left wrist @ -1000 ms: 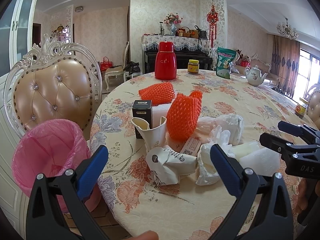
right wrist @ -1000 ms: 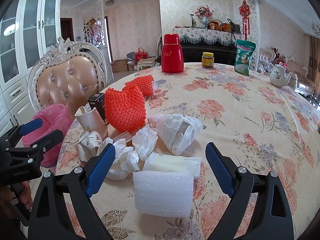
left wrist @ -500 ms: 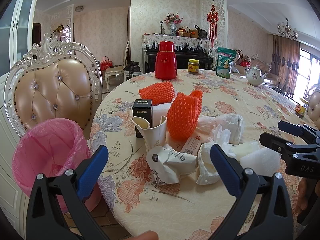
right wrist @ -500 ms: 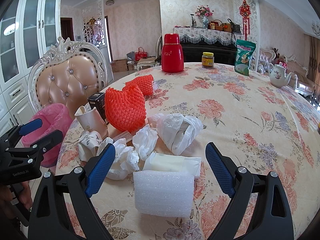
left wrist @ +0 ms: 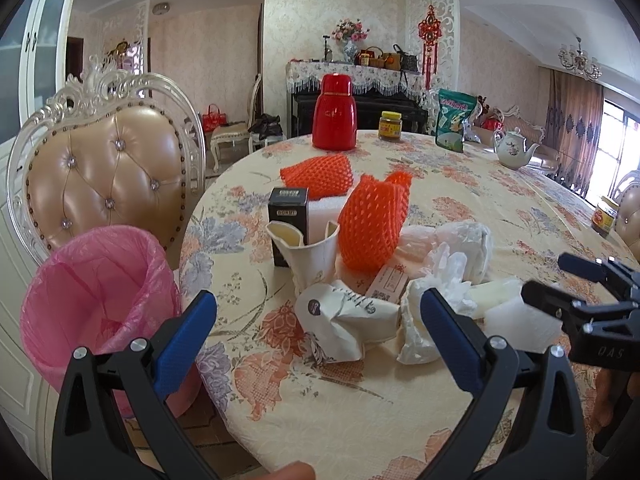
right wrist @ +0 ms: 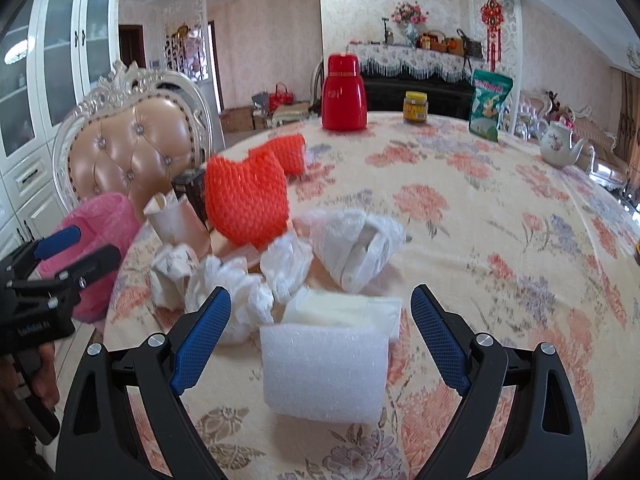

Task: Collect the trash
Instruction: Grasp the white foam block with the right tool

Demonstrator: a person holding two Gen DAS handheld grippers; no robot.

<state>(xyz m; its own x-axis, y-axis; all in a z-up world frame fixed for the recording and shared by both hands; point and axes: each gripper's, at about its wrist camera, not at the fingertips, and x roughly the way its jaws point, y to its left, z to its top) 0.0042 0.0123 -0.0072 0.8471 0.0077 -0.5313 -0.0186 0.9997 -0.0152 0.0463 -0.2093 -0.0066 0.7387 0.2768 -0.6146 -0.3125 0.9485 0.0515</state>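
Observation:
A heap of trash lies on the floral table: two orange foam nets (left wrist: 374, 224) (right wrist: 248, 196), a black box (left wrist: 287, 210), a torn paper cup (left wrist: 310, 252), a crumpled paper bag (left wrist: 344, 320), white tissues (right wrist: 236, 292), a white plastic bag (right wrist: 356, 244) and a white foam block (right wrist: 322, 372). My left gripper (left wrist: 320, 336) is open, just short of the paper bag. My right gripper (right wrist: 320, 328) is open, with the foam block between its fingers but apart from them. A bin with a pink liner (left wrist: 96, 292) stands left of the table.
A padded chair (left wrist: 104, 176) stands behind the bin. At the far side of the table are a red thermos (left wrist: 334, 114), a yellow-lidded jar (left wrist: 390, 126), a green snack bag (left wrist: 454, 124) and a teapot (left wrist: 514, 150). Another jar (left wrist: 604, 216) is at the right edge.
The right gripper has moved slightly forward toward the foam block; its view is blurred by motion. The left gripper has barely moved.

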